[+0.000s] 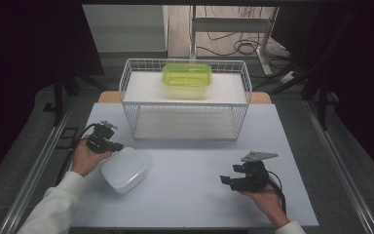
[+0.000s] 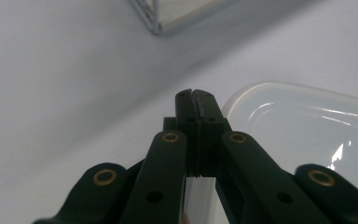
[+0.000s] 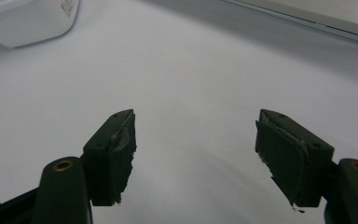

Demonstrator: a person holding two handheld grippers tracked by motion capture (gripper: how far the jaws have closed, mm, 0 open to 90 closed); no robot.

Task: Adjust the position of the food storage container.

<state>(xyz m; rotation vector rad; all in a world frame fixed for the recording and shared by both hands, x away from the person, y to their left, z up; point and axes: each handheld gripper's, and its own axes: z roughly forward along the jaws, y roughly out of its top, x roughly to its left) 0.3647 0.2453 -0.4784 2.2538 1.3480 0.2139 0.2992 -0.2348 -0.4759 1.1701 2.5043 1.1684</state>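
A white, rounded, lidded container [image 1: 124, 169] lies on the pale table [image 1: 195, 204] at the front left. My left gripper [image 1: 118, 146] is level at the container's far left corner, its jaws shut. In the left gripper view the pads of the left gripper [image 2: 196, 97] meet with nothing visible between them, and the container's translucent lid [image 2: 303, 126] lies just to their right. At the front right, my right gripper [image 1: 227, 182] points left and stands open. The right gripper view has my right gripper [image 3: 193, 140] wide open over bare table, with the container's corner [image 3: 25, 18] far off.
A white wire rack [image 1: 185, 105] with two shelves stands at the back middle of the table. A green lidded box [image 1: 187, 78] sits on its top shelf. The rack's base edge [image 3: 307, 14] shows in the right gripper view. Bare table separates the two grippers.
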